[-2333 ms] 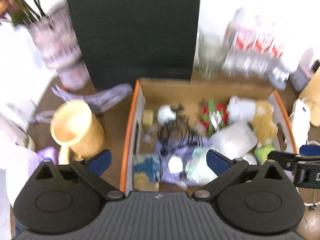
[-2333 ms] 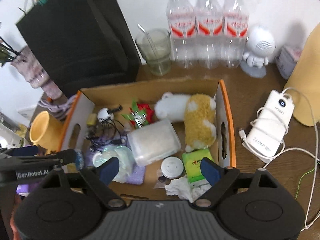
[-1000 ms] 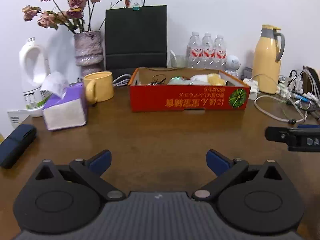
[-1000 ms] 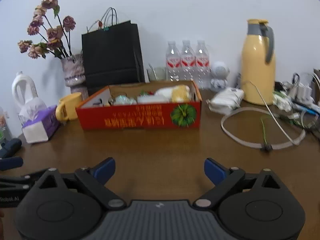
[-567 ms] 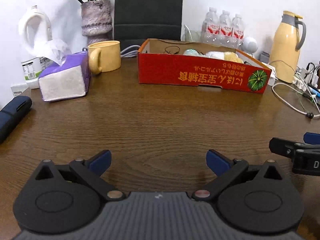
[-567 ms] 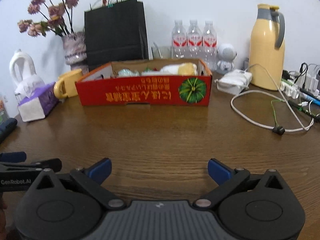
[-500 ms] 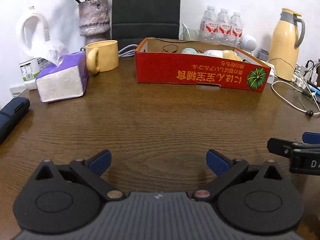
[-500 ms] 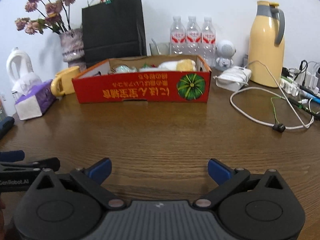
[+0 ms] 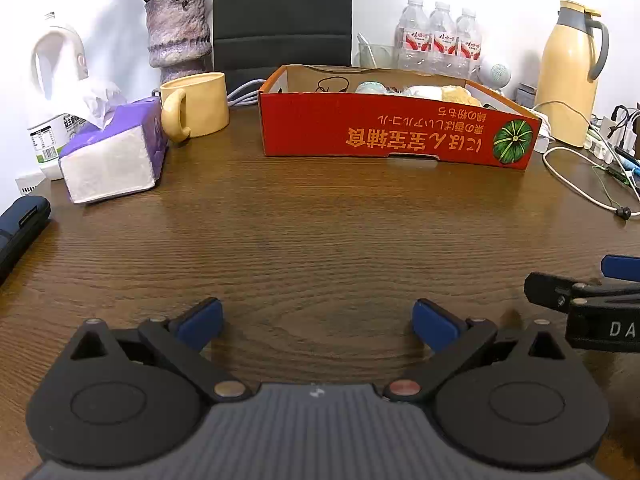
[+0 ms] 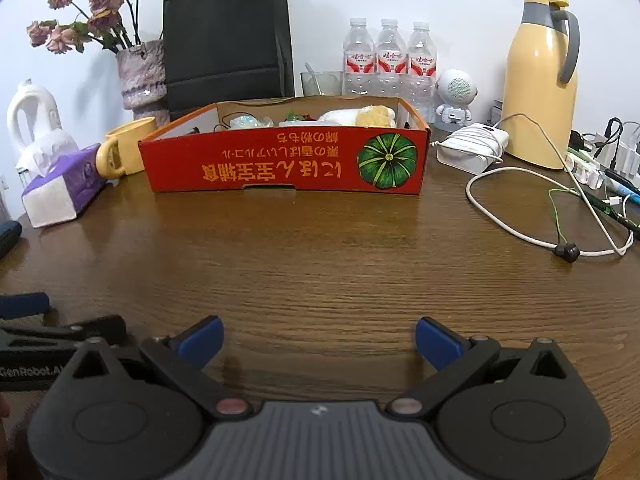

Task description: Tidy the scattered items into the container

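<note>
**Both tongs wide apart and empty, box at the far side of the table**

At the far left edge a white plastic jug [image 9: 60, 80] stands against the wall, and in front of it lies a purple tissue box [image 9: 116, 152] with a white tissue coming out of the top. A dark blue case [image 9: 20, 224] lies at the left edge of the wooden table [image 9: 320, 232], nearer than the tissue box. Just right of the tissue box stands a yellow mug [image 9: 196, 106], with its handle turned to the near left. Behind the mug is a grey-purple vase [image 9: 179, 32] with dried roses, and beside it a black paper bag [image 9: 282, 16].

The red cardboard box [image 9: 380, 132] sits at the far middle of the table, well apart from both grippers. Inside it, over the rim, some things are seen: a black cable, a pale packet, something white and something yellow and soft. What else lies in it I cannot tell from this low angle.

Behind the box stand three water bottles [image 10: 388, 60] and a small white robot figure [image 10: 456, 96]. To the right are a white power bank [image 10: 472, 148] with its cable, and a yellow thermos [image 10: 538, 80]. A white cord [image 10: 520, 216] loops on the table at the right.

The left gripper [image 9: 316, 318] is low over the near table, its jaws released and wide apart, holding nothing. The right gripper [image 10: 318, 338] is beside it, also spread wide and empty.
</note>
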`<state>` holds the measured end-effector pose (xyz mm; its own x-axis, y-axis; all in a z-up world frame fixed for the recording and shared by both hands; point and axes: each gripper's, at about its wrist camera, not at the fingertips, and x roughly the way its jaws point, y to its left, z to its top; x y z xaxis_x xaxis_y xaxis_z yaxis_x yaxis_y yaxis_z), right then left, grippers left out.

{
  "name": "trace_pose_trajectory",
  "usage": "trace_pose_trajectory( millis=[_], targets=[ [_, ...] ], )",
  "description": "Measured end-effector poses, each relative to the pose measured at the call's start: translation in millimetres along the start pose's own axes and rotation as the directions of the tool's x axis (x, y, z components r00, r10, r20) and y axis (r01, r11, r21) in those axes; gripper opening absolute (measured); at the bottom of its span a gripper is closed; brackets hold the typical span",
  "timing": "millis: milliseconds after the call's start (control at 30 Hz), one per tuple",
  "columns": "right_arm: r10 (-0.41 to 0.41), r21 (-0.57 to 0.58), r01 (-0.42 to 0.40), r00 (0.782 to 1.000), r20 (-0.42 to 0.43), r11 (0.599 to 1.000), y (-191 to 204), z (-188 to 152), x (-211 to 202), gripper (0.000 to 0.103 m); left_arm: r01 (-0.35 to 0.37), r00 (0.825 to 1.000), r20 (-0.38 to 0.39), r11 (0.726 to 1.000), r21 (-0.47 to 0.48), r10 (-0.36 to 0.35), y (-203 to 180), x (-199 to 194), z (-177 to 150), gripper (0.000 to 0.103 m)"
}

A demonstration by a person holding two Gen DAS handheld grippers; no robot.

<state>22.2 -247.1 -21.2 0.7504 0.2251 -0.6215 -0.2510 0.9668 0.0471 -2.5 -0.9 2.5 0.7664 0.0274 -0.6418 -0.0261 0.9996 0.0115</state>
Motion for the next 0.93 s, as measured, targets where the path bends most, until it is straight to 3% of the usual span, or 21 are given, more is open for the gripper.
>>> trace_pose_trajectory(
  millis=[933],
  targets=[
    [-0.016, -0.030, 0.015, 0.999, -0.027, 0.999, 9.4, -2.0, 7.3, 0.103, -0.006, 1.000, -0.002, 1.000, -0.007, 0.006, -0.4, 4.0, 2.6, 0.103]
  ],
)
